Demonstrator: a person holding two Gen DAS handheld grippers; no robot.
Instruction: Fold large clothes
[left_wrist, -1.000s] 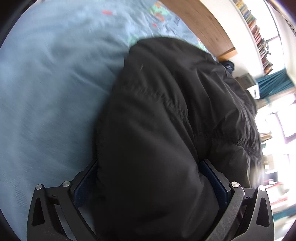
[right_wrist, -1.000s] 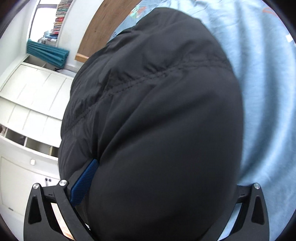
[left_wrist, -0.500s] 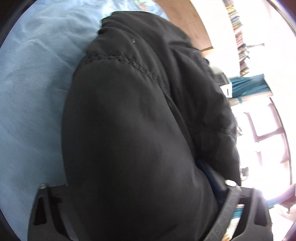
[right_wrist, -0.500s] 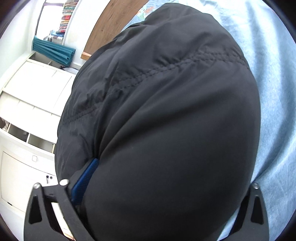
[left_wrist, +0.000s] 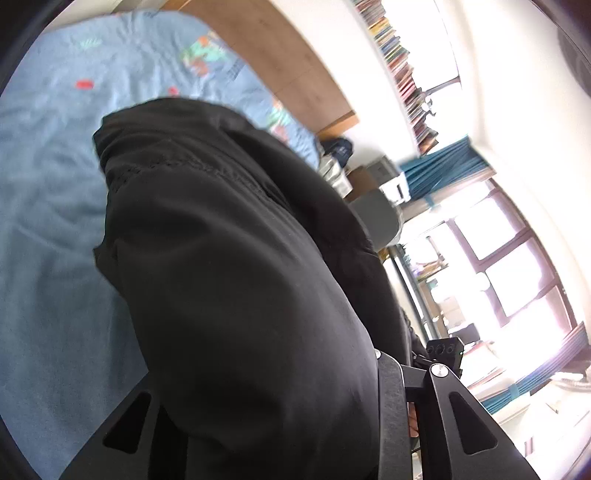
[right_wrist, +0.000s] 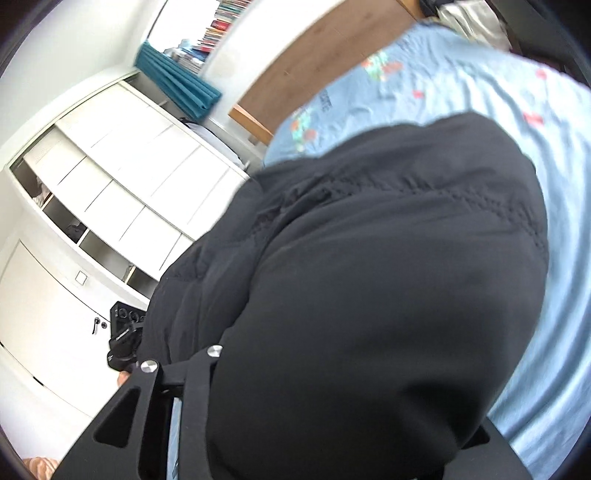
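One black padded jacket fills the middle of both wrist views, its quilted fabric crossed by a single line of puckered stitching and bulging out over the front of each tool. It is lifted off one light blue bedsheet, which carries a few small red and green printed patches and spreads beneath and behind the jacket. Two grippers are at work, one in each hand. The left gripper has its two black fingers on either side of a thick bunch of the jacket; its jaws are closing, and the cloth sits between them and hides the pads, so the pinch itself cannot be seen. The right gripper is in the same state: two fingers flank a fat fold of the jacket, the jaws are closing with the fabric between them, and the pads are buried in the cloth. Each wrist view also catches the other tool's small black camera block at the jacket's far edge, one in each view. Behind the bed stands one wooden headboard. One row of books runs along a high shelf, teal curtains hang by one bright window, and one white cupboard wall with open cubbies fills the other side.
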